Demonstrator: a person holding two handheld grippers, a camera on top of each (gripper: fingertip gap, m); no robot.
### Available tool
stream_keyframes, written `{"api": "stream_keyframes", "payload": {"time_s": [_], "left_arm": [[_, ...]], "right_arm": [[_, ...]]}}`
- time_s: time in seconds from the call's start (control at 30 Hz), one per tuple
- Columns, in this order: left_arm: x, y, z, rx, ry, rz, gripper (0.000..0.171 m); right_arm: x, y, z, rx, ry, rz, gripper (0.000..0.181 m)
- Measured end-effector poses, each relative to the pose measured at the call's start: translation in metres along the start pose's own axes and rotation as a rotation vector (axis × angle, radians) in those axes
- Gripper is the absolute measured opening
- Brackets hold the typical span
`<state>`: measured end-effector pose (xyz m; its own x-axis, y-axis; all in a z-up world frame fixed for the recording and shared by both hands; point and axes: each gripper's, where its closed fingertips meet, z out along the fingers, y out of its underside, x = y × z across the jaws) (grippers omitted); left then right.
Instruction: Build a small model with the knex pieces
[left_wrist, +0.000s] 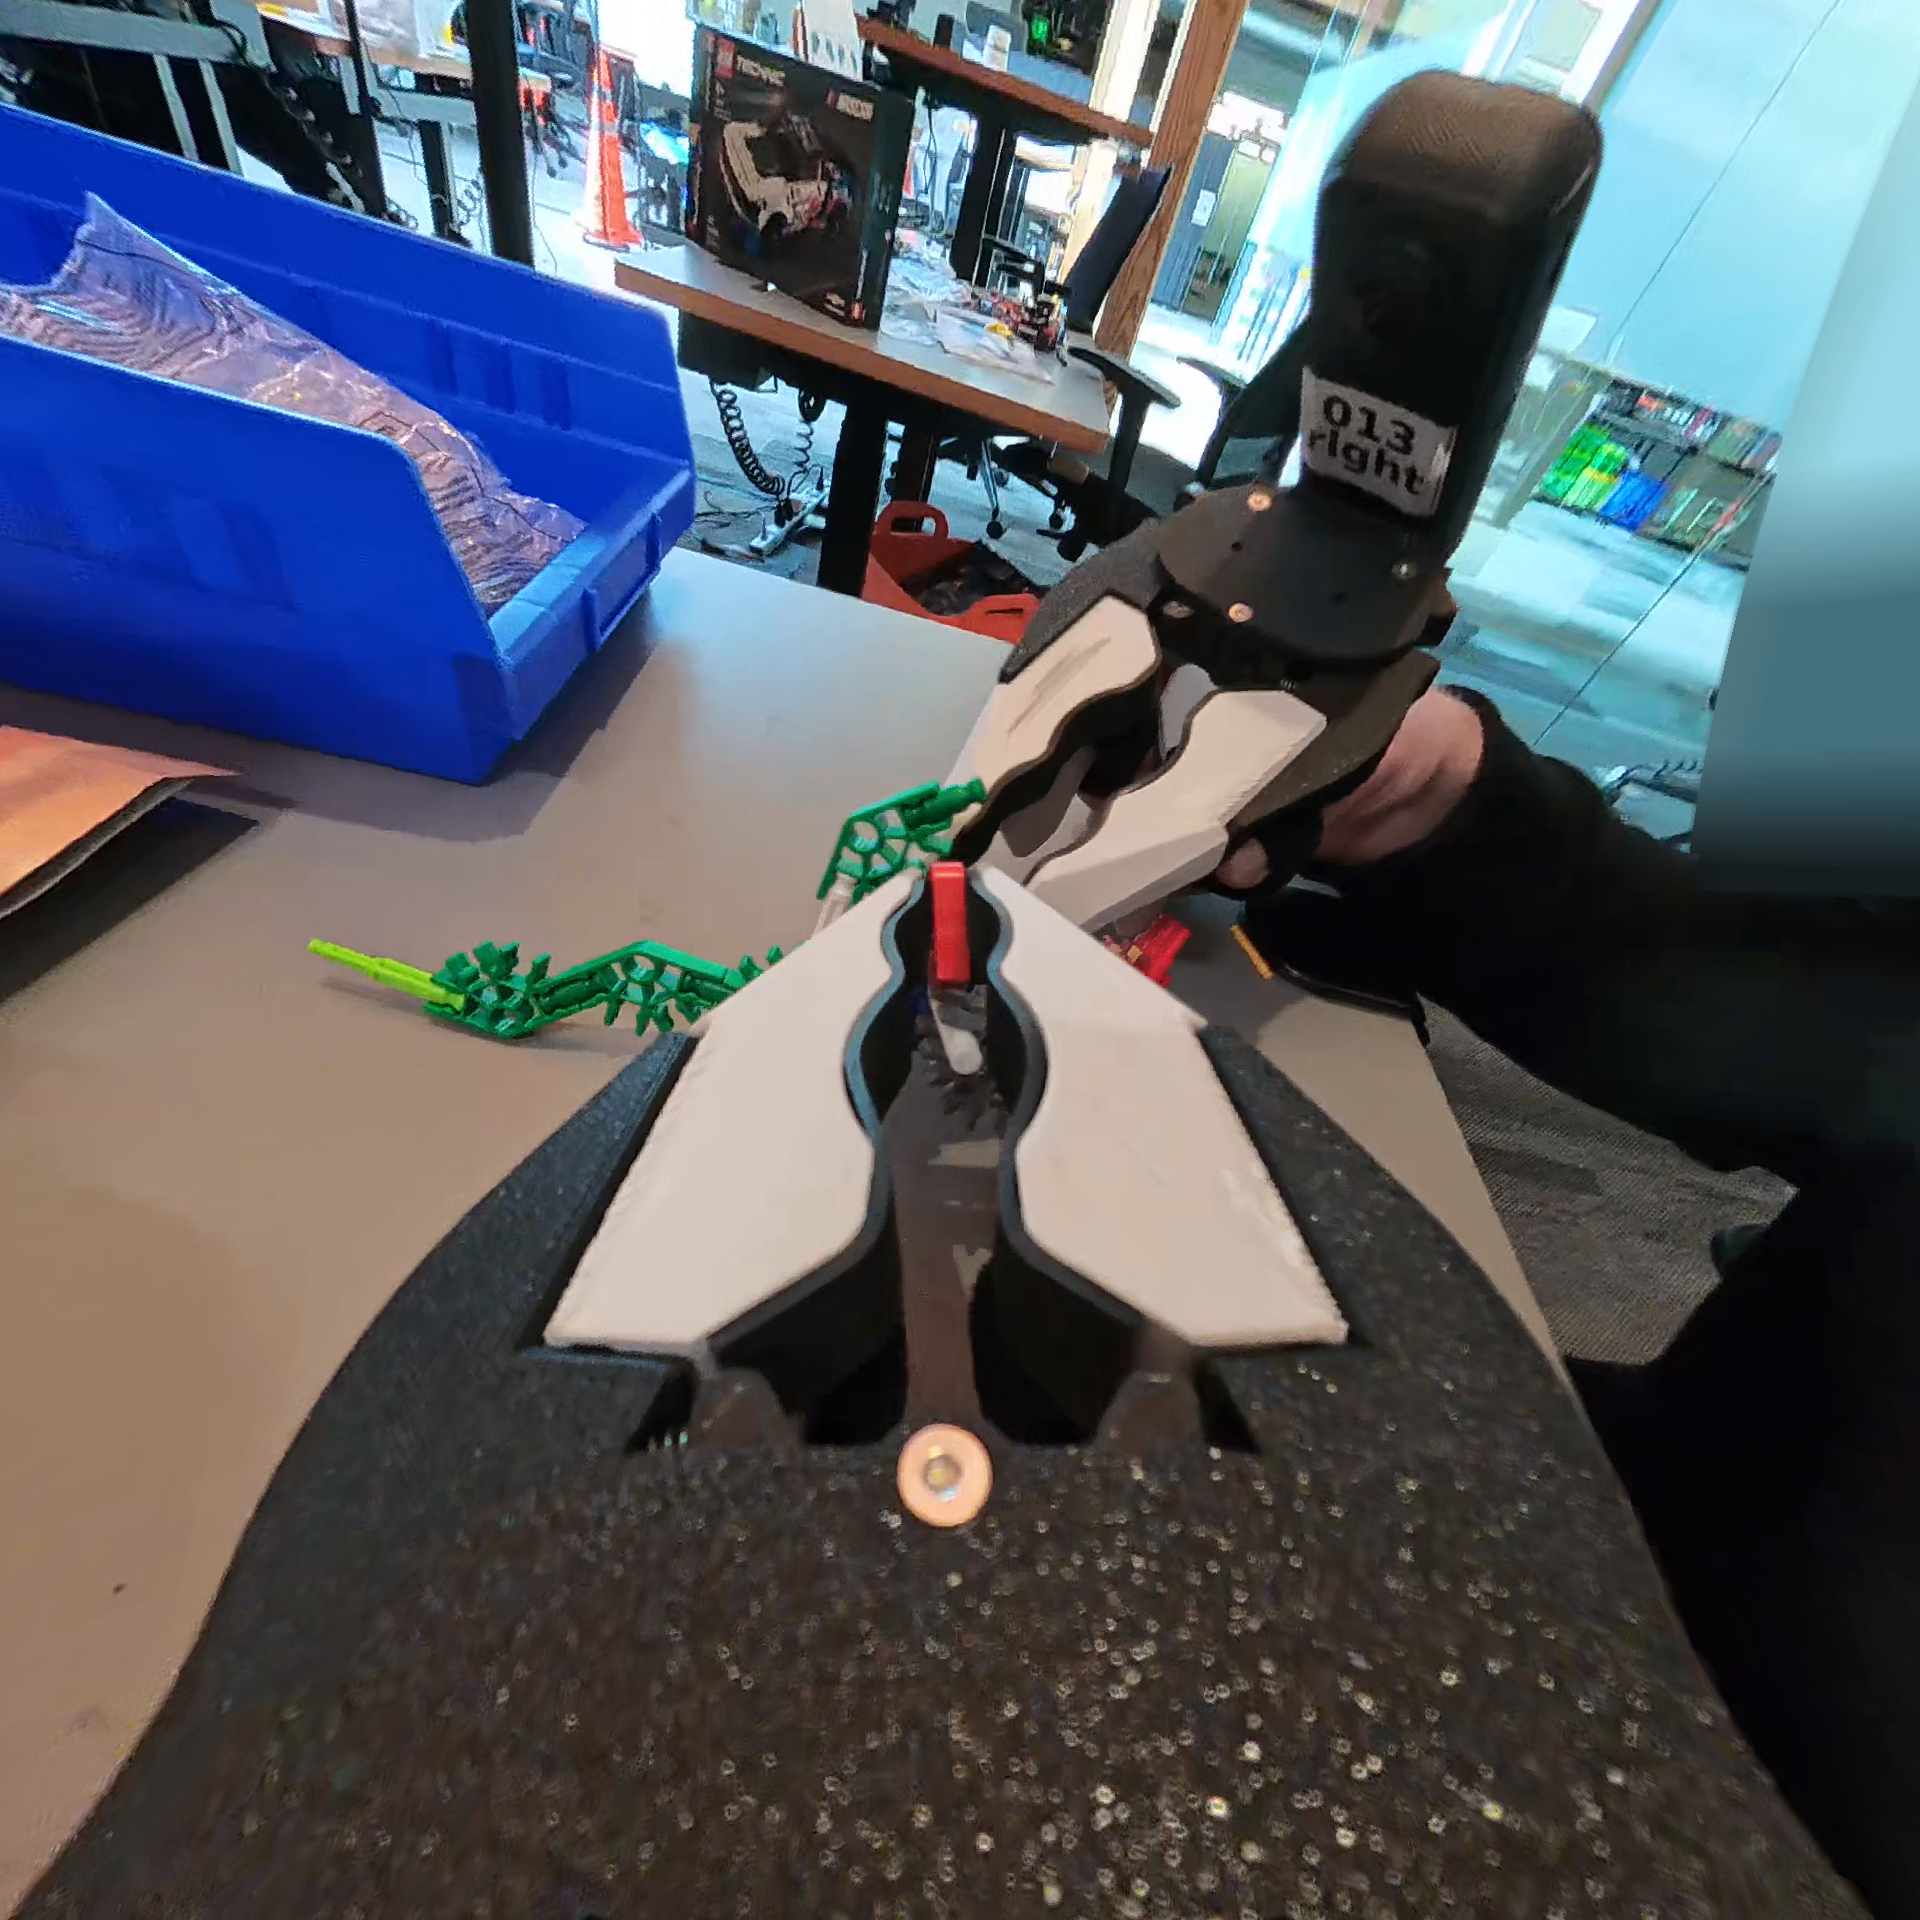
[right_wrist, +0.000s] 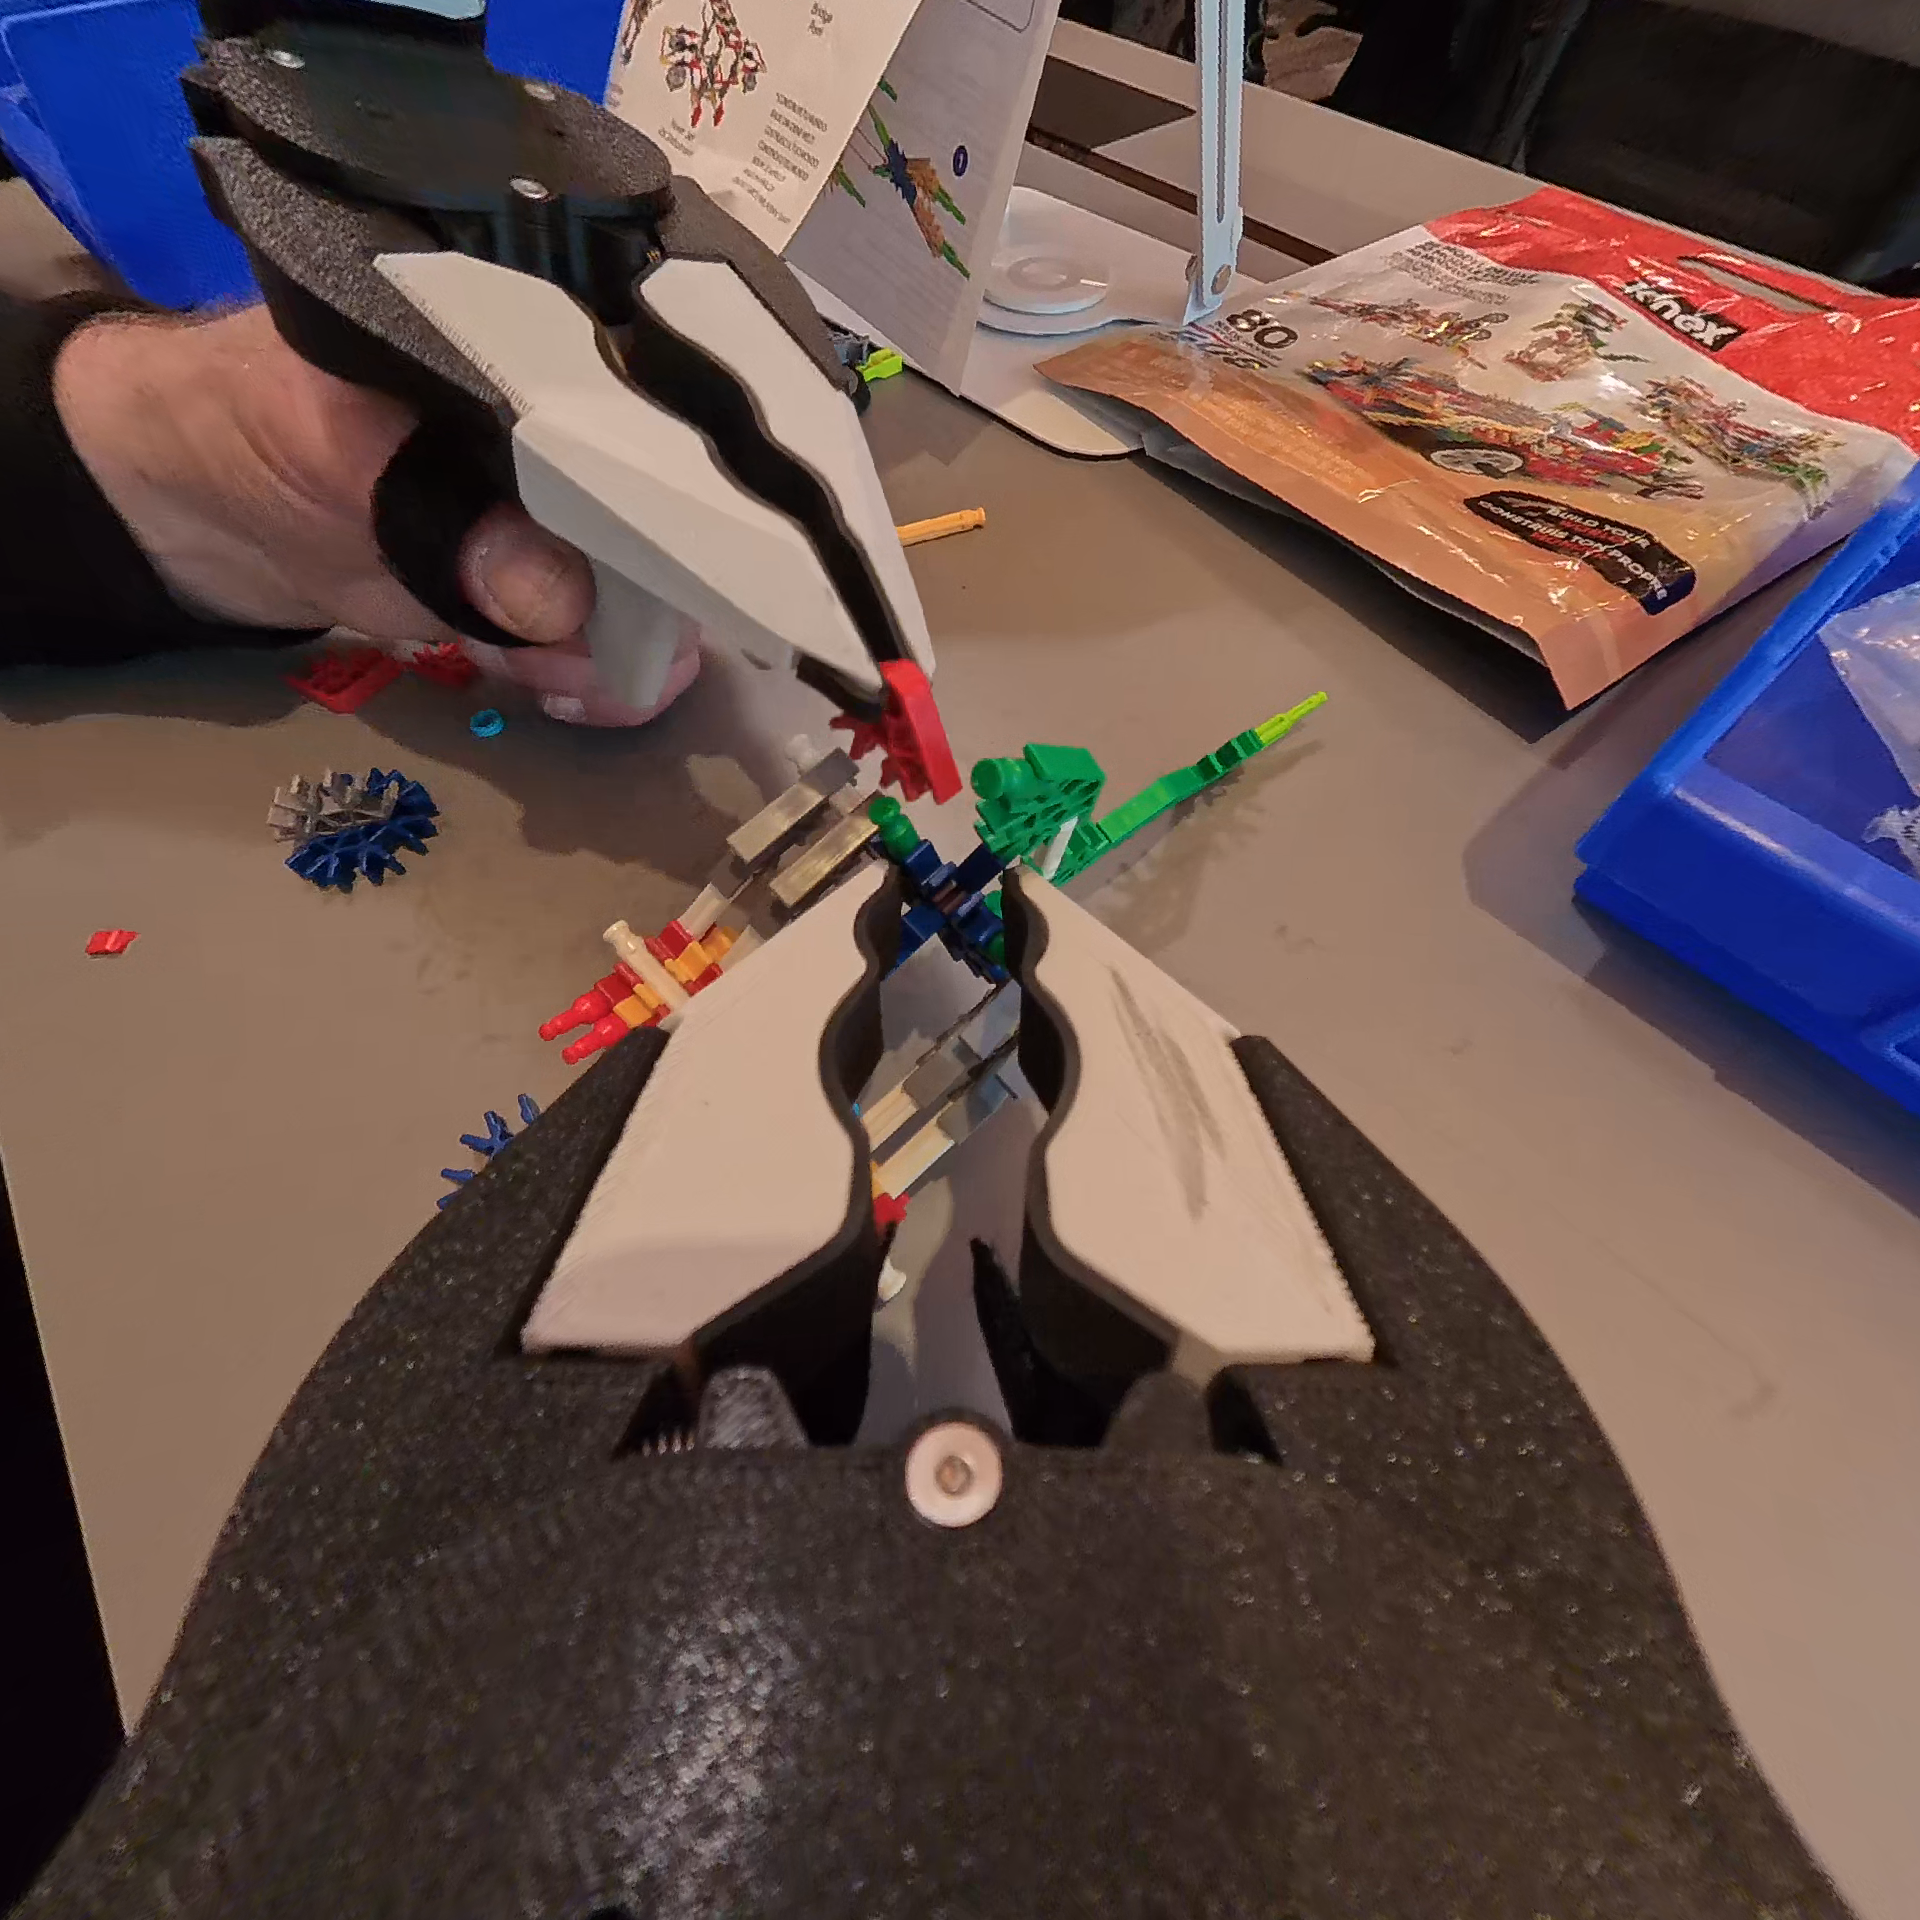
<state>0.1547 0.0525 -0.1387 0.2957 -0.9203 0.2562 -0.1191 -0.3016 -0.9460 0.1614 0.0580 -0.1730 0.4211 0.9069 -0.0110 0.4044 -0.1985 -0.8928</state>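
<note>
We noted both tongs as the same build: pebbled black shells, smooth white wedge fingers with wavy black inner edges, a bright screw head at the hinge.

The left gripper (left_wrist: 951, 920) had its tips pressed together on a flat red connector piece (left_wrist: 949, 925), a glossy plastic tab standing edge-up between them. From the right wrist view that same red piece (right_wrist: 914, 732) showed a toothed, snowflake-like edge on its near left side, and it hung just above the far end of the multicoloured rod model (right_wrist: 790, 862).

The right gripper (right_wrist: 948, 894) had its tips closed around the blue connector (right_wrist: 940, 914) at the middle of the model; contact looked firm, though the blue piece was partly hidden. Grey bars, white rods and red and yellow rod ends ran off to the near left of those tips.

A green lattice arm (right_wrist: 1132, 795), ending in a lime rod (right_wrist: 1288, 712), stretched to the far right from the blue connector. In the left wrist view this green arm (left_wrist: 582, 982) lay along the matte grey table (left_wrist: 312, 1143), left of the clamped red piece.

To the left lay a blue-and-grey connector cluster (right_wrist: 353, 821) and small red bits (right_wrist: 343, 681). A crinkled printed bag (right_wrist: 1507, 416) and a blue plastic bin (right_wrist: 1766, 862) sat at the right.
</note>
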Motion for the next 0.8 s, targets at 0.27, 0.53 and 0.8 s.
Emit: {"api": "stream_keyframes", "payload": {"time_s": [0.27, 0.53, 0.8], "left_arm": [[0.014, -0.033, -0.012, 0.204, 0.121, -0.112, 0.005], [0.039, -0.048, -0.008, 0.287, 0.203, -0.08, 0.005], [0.037, -0.04, -0.01, 0.132, 0.157, 0.097, 0.011]], "right_arm": [[0.002, -0.031, -0.031, 0.098, 0.068, -0.045, 0.023], [-0.028, -0.065, -0.031, 0.241, -0.2, 0.09, 0.016], [-0.031, -0.062, -0.036, 0.068, -0.219, -0.094, 0.005]]}}
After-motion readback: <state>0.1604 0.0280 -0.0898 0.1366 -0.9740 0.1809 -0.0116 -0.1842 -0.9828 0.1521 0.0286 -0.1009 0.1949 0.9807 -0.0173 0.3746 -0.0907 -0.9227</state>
